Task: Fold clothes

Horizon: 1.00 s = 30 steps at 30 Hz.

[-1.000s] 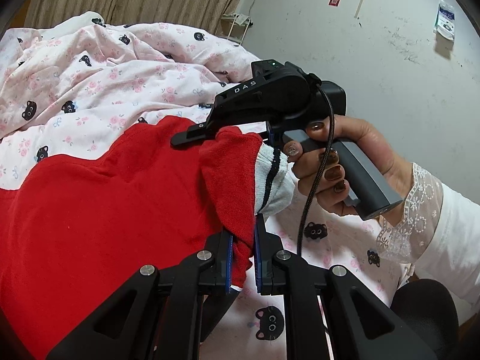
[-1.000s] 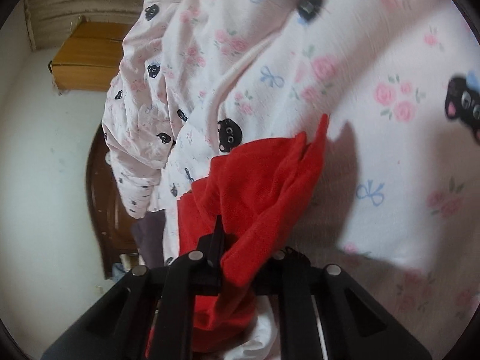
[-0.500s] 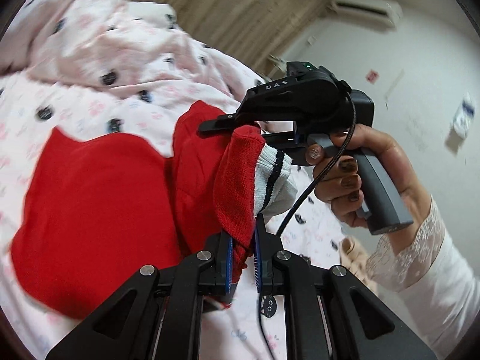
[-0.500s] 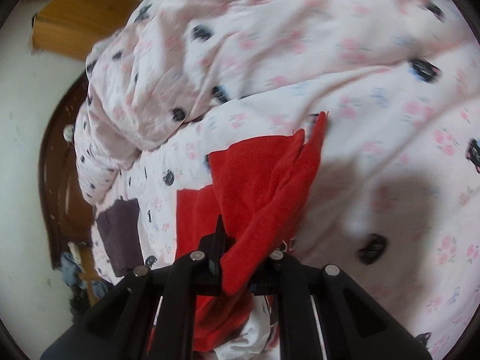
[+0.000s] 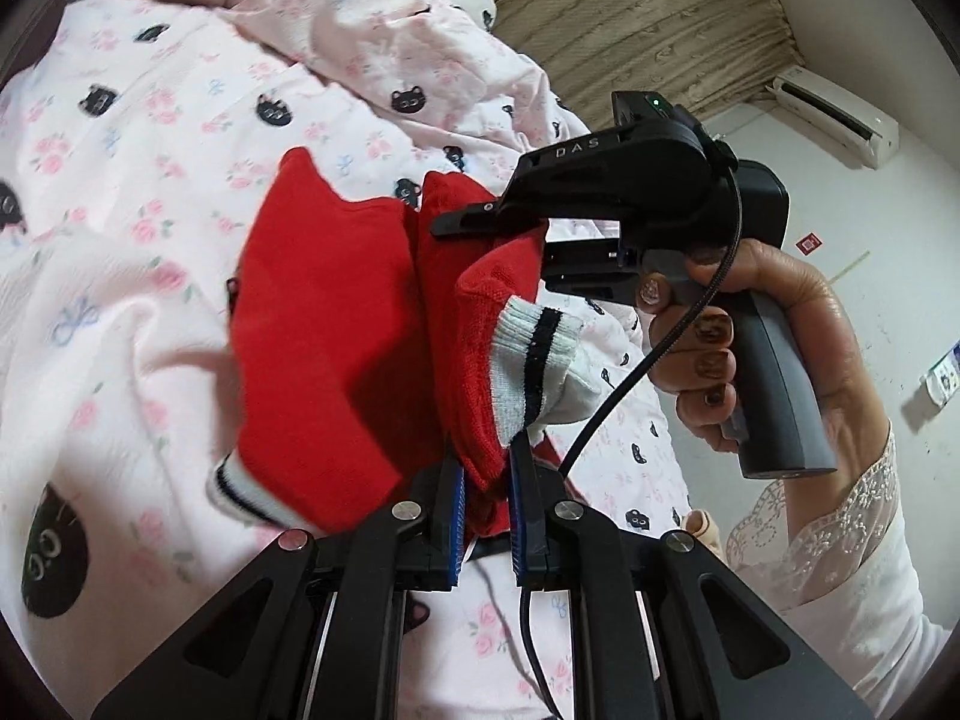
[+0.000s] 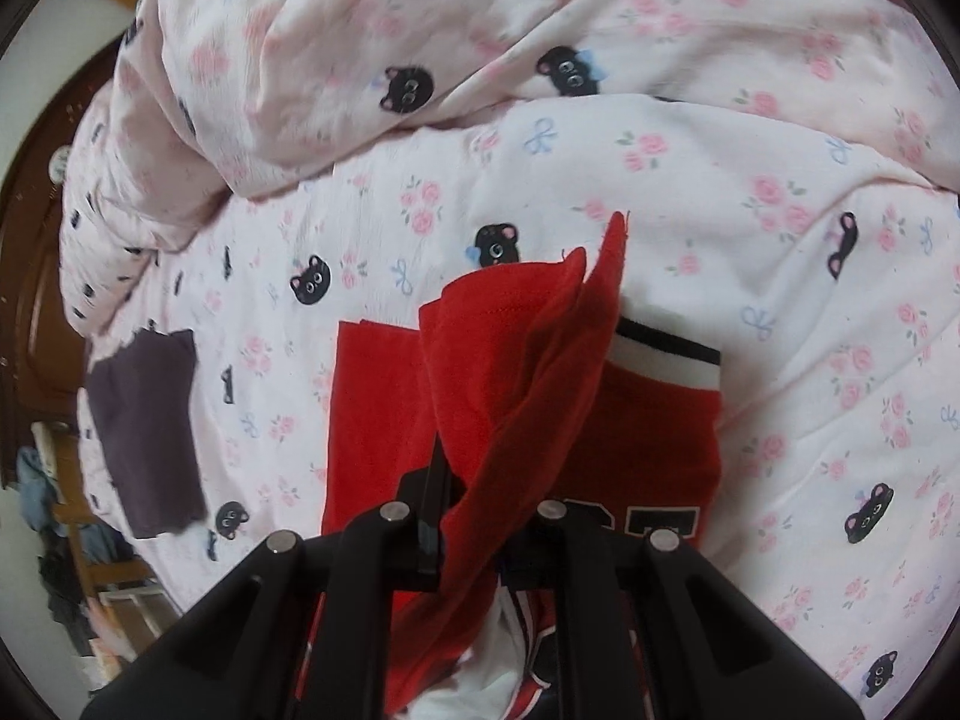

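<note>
A pink bedsheet [image 5: 138, 192] printed with roses, bows and black cat faces covers the bed, and a bunched duvet [image 6: 420, 30] in the same print is heaped along its far side. On the sheet lies a red sweater [image 6: 372, 420], its body spread flat with a white hem band [image 6: 666, 360] striped in black at one edge and white lettering partly showing near the bottom of the right wrist view. A dark purple folded garment [image 6: 144, 432] lies flat on the sheet well apart from the sweater, near the bed's edge, with a dark wooden headboard [image 6: 30, 300] beyond it. A beige curtain [image 5: 630, 18] hangs behind the bed and an air conditioner [image 5: 834, 120] is mounted on the white wall. The left gripper [image 5: 486, 492] is clamped narrow on a red sleeve [image 5: 480, 372], whose ribbed white cuff [image 5: 534, 360] with a black stripe folds over just above the jaws. The right gripper [image 6: 474, 516] is pinched narrow on a raised fold of the red knit, lifted above the flat body; in the left wrist view a hand [image 5: 750, 330] with dark nail polish and a lace-trimmed white sleeve [image 5: 840, 540] grips its grey handle
</note>
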Tool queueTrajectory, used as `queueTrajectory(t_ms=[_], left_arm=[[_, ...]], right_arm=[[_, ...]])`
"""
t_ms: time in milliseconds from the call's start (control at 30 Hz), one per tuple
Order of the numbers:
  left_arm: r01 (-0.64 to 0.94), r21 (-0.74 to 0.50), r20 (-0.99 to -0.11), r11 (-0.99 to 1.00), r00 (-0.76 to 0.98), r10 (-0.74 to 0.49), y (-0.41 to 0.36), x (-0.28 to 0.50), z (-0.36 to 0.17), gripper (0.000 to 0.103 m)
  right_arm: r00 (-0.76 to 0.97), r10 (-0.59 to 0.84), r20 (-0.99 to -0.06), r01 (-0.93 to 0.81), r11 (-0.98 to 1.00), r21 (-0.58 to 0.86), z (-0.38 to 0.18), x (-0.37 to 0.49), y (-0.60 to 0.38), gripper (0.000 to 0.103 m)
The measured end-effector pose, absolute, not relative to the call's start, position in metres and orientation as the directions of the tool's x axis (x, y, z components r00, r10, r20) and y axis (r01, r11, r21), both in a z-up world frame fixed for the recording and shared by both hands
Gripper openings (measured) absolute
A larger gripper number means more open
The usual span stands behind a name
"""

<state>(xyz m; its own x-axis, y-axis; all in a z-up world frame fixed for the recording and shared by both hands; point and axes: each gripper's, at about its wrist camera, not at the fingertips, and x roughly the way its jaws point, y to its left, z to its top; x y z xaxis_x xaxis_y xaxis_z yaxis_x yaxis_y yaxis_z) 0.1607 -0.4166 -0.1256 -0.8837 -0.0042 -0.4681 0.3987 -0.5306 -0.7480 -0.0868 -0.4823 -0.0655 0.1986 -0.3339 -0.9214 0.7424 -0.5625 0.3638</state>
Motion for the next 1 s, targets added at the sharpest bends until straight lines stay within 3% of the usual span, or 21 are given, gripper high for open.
queueTrajectory(t_ms=[233, 367, 467, 767, 1000], left_arm=[[0.421, -0.764, -0.482, -0.489, -0.876, -0.001, -0.421, 0.177, -0.132, 0.01], [0.451, -0.77, -0.502, -0.452, -0.865, -0.008, -0.423, 0.183, -0.137, 0.01], [0.467, -0.77, -0.511, -0.435, -0.859, -0.018, -0.418, 0.191, -0.139, 0.01], [0.524, -0.768, -0.557, -0.369, -0.831, -0.022, -0.411, 0.201, -0.141, 0.01], [0.519, -0.719, -0.549, -0.462, -0.832, -0.08, -0.401, 0.205, -0.115, 0.01]], right_arm=[[0.133, -0.254, -0.958, 0.789, -0.558, 0.257, -0.062, -0.07, -0.498, 0.012], [0.129, -0.224, -0.966, 0.795, -0.559, 0.236, -0.061, -0.064, -0.506, 0.019], [0.142, -0.222, -0.965, 0.8, -0.548, 0.244, -0.056, -0.059, -0.512, 0.028], [0.188, -0.252, -0.949, 0.8, -0.521, 0.297, -0.039, -0.049, -0.526, 0.033], [0.278, -0.29, -0.916, 0.755, -0.523, 0.395, -0.044, -0.048, -0.541, 0.036]])
